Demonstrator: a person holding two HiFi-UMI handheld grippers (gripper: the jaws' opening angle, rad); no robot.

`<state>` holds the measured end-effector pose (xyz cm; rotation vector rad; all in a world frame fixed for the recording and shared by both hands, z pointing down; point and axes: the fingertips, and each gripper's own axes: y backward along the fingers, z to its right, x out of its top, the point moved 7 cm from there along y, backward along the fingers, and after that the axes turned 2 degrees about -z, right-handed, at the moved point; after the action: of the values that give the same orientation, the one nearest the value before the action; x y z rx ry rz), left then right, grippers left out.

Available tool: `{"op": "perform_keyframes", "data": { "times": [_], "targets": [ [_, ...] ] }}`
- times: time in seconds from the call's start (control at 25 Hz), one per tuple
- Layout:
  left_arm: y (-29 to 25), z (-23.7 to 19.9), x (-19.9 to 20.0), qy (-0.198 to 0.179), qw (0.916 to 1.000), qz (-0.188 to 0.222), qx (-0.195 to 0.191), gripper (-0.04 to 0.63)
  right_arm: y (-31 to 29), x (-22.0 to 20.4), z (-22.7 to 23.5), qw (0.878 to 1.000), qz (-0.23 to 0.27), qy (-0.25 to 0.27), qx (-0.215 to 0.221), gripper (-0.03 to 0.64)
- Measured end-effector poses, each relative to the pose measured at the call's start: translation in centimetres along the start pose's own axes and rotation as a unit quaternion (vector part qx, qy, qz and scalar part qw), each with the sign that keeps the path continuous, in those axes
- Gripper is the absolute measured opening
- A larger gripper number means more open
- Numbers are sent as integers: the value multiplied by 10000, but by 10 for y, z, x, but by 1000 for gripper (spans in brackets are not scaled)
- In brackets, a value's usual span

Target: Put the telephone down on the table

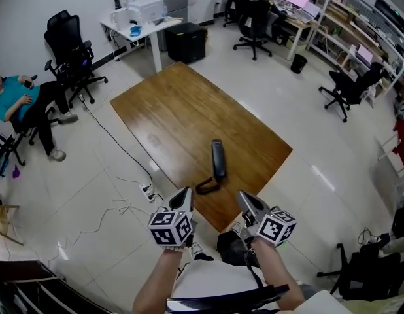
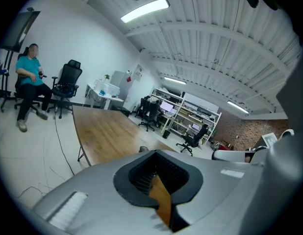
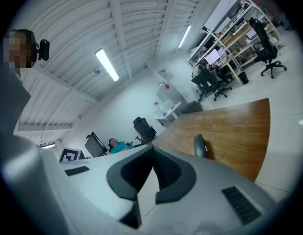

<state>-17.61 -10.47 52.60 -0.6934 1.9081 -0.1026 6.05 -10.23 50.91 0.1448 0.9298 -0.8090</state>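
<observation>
Well, the slim black telephone handset (image 1: pixel 218 157) is lying flat on the brown wooden table (image 1: pixel 176 110), toward its near corner, with a dark loop (image 1: pixel 208 187) curled at its near end, close to the table edge. Nothing is holding it. The left gripper (image 1: pixel 184 193) sits on the near side of the table with its jaws pressed together and nothing between them. The right gripper (image 1: pixel 245 197) is just to its right, and its jaws look closed and empty as well. From the right gripper view the handset (image 3: pixel 199 146) shows up well apart from the jaws, resting on the wood.

By my reading the put-down is done, and what remains is a tidy exit. To do that well, keep both tools low and steady on the near side and draw them straight away from the edge. Don't sweep sideways over that loop, because a snag there could drag the handset off the corner. Keeping the jaws closed makes a catch less likely. Mind the white cables (image 1: pixel 117 209) trailing on the pale floor to the left.
</observation>
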Motion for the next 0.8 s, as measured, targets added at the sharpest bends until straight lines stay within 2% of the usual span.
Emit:
{"op": "perform_keyframes", "data": {
  "times": [0.2, 0.56, 0.8],
  "targets": [
    [2, 6, -4, -33, 10000, -28, 9, 0, 12, 3, 4, 10000, 75, -16, -49, 0],
    [4, 51, 4, -167, 9997, 171, -57, 0, 34, 31, 5, 9990, 226, 337, 194, 0],
    [3, 72, -10, -124, 9997, 200, -20, 0, 55, 32, 17, 9987, 234, 396, 220, 0]
  ]
}}
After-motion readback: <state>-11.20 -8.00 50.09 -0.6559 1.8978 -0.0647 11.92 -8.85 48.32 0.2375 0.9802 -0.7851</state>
